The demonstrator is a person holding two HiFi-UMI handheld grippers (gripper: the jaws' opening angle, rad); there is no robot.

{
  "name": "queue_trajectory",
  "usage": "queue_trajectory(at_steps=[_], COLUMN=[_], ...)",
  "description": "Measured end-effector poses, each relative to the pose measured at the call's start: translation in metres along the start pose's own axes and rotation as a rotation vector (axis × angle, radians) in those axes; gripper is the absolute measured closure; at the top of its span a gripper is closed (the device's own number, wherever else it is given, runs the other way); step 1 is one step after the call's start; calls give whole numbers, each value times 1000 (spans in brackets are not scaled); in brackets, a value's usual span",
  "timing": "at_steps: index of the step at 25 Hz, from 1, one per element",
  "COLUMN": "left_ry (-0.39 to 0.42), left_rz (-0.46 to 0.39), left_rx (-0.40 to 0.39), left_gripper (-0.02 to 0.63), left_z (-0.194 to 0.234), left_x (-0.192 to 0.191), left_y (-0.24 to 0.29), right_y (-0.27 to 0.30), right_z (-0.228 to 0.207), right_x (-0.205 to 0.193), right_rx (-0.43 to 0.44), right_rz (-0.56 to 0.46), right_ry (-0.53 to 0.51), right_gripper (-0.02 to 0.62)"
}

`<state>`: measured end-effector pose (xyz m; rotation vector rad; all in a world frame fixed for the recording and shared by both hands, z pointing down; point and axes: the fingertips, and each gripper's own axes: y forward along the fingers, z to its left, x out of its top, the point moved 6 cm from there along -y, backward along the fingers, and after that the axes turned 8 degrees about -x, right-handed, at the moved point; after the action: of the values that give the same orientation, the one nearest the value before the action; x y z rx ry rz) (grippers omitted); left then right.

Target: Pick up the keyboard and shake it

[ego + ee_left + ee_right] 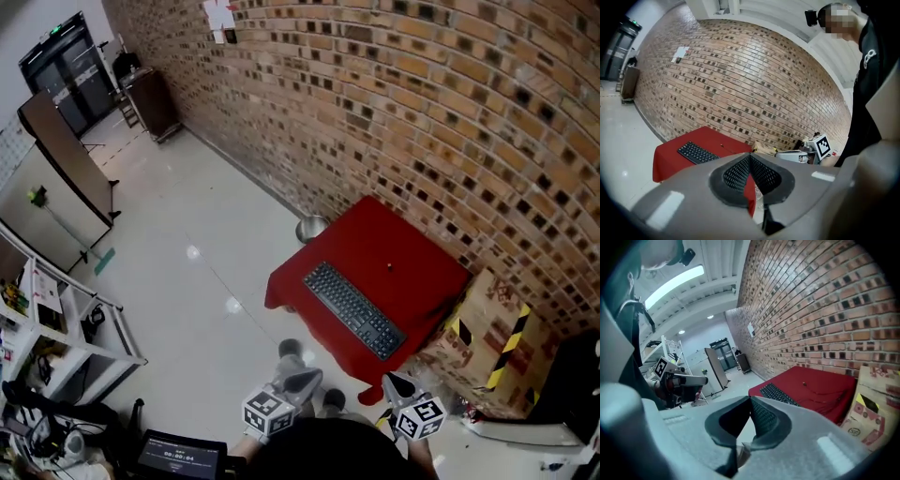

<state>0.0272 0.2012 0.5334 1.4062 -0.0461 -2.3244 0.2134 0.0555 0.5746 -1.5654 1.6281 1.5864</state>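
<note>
Head view | left gripper [305, 378], right gripper [392, 382] short of keyboard [354, 309] | jaws together

No legible text: digits on screen [178, 457] blurred, red print on cardboard box [480, 317] unreadable.

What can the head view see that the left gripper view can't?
Only the head view: a silver bowl on the floor beside the red table, and white shelves at the left edge.
Only the left gripper view: the person's dark top, and the left gripper seen close up, its jaws shut with nothing between them.
Both: the black keyboard lying on the red table, with the brick wall behind it.
</note>
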Motion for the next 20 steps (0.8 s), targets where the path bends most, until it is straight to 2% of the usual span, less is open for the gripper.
queue_trajectory(at_steps=[4, 12, 20], left_ry=[8, -9, -30], left_rz=[58, 100, 180], left_rx=[-28, -100, -186], left_gripper=[592, 592, 592], left_z=[16, 69, 142], left_x=[2, 24, 57], left_y=[9, 25, 38], right_y=[-1, 12, 71], right_z=[-7, -15, -1], right_x=[-3, 2, 36], right_rx=[-67, -188, -264], right_rz=[-11, 5, 6], right_ry=[44, 110, 175], right_gripper=[603, 603, 603])
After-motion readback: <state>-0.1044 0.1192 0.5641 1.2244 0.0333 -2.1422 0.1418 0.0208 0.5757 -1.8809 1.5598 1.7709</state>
